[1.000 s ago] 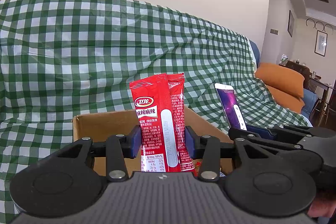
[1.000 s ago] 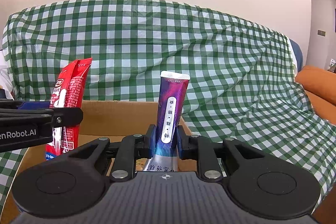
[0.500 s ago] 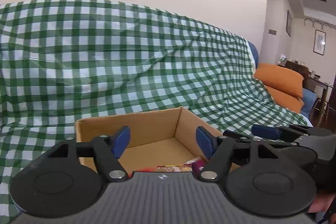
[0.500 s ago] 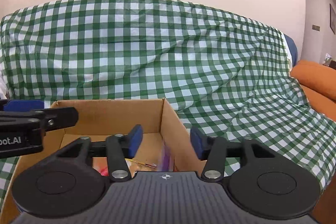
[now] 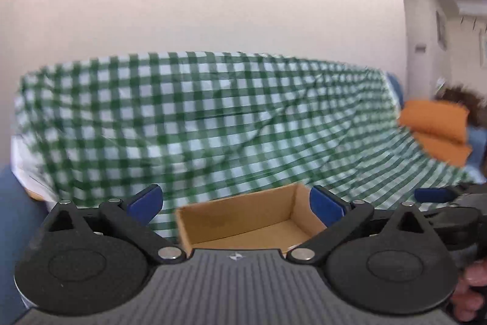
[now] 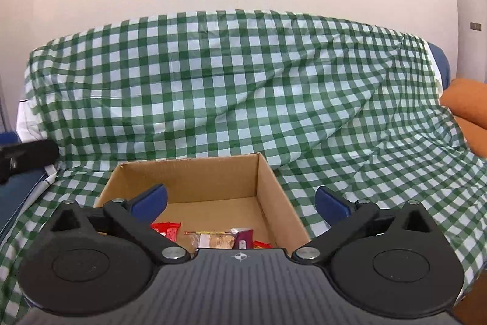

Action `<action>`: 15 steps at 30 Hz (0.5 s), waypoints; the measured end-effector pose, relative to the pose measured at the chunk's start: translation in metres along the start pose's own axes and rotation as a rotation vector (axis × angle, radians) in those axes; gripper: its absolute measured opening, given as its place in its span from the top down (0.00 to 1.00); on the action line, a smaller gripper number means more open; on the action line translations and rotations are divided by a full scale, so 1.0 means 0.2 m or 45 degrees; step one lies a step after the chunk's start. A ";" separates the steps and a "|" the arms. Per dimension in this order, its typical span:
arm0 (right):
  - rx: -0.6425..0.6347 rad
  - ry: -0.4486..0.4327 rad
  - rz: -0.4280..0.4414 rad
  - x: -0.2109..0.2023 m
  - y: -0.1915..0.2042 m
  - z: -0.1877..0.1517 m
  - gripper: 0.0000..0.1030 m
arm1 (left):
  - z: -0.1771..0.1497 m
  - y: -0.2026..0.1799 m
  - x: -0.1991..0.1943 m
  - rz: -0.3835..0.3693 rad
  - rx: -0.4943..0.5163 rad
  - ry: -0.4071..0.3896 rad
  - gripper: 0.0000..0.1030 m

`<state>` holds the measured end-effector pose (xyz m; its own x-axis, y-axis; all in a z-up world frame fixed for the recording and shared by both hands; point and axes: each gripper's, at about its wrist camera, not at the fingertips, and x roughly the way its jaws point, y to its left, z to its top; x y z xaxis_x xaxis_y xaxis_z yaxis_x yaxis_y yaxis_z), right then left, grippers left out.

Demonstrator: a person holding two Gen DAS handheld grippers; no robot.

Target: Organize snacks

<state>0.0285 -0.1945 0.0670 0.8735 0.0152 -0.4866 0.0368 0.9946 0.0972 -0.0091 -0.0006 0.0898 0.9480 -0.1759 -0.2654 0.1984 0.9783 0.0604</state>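
A pale wall is rising behind a sofa (image 6: 243,87) draped in green-and-white check cloth, with an orange cushion (image 5: 433,124) lying at about 3 o'clock in the left wrist view. An open cardboard box (image 6: 261,172) is sitting on the cloth at 6 o'clock, directly ahead of both tools. The right tool (image 6: 240,201) is hovering just above the box's near edge, jaws spread wide and gripping nothing; its blue pads (image 6: 150,198) are framing the box interior. The left tool (image 5: 236,203) is likewise released and empty, and its view is blurring, so it is probably moving; its box view shows only bare floor and walls. In the right wrist view the snacks are lying flat on the box floor at the near side: a red packet (image 6: 167,229) toward 7 o'clock, a tan wrapped bar (image 6: 213,239) at 6 o'clock, and a purple packet (image 6: 243,238) just beside it, its long axis running roughly away from the tool. The lower parts of all three are hidden by the tool body. Judging from this, the right tool is nearer the snacks, and any next pick here would call for a drop straight down at 6 o'clock; whether more snacks are waiting outside the box cannot be told.
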 end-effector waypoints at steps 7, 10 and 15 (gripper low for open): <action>-0.006 0.080 -0.018 -0.11 -0.08 -0.10 0.01 | -0.13 -0.13 -0.11 -0.079 -0.139 0.100 0.00; -0.075 0.076 -0.012 -0.15 -0.07 -0.13 0.01 | -0.26 -0.16 -0.11 -0.064 -0.094 0.207 0.00; -0.157 0.111 -0.032 -0.19 -0.08 -0.18 0.01 | -0.35 -0.09 0.02 -0.009 -0.243 0.428 0.00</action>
<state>-0.0236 -0.2079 0.0520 0.8272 -0.0063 -0.5619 -0.0065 0.9998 -0.0207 -0.0264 -0.0121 0.0209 0.8058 -0.1676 -0.5680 0.1244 0.9856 -0.1144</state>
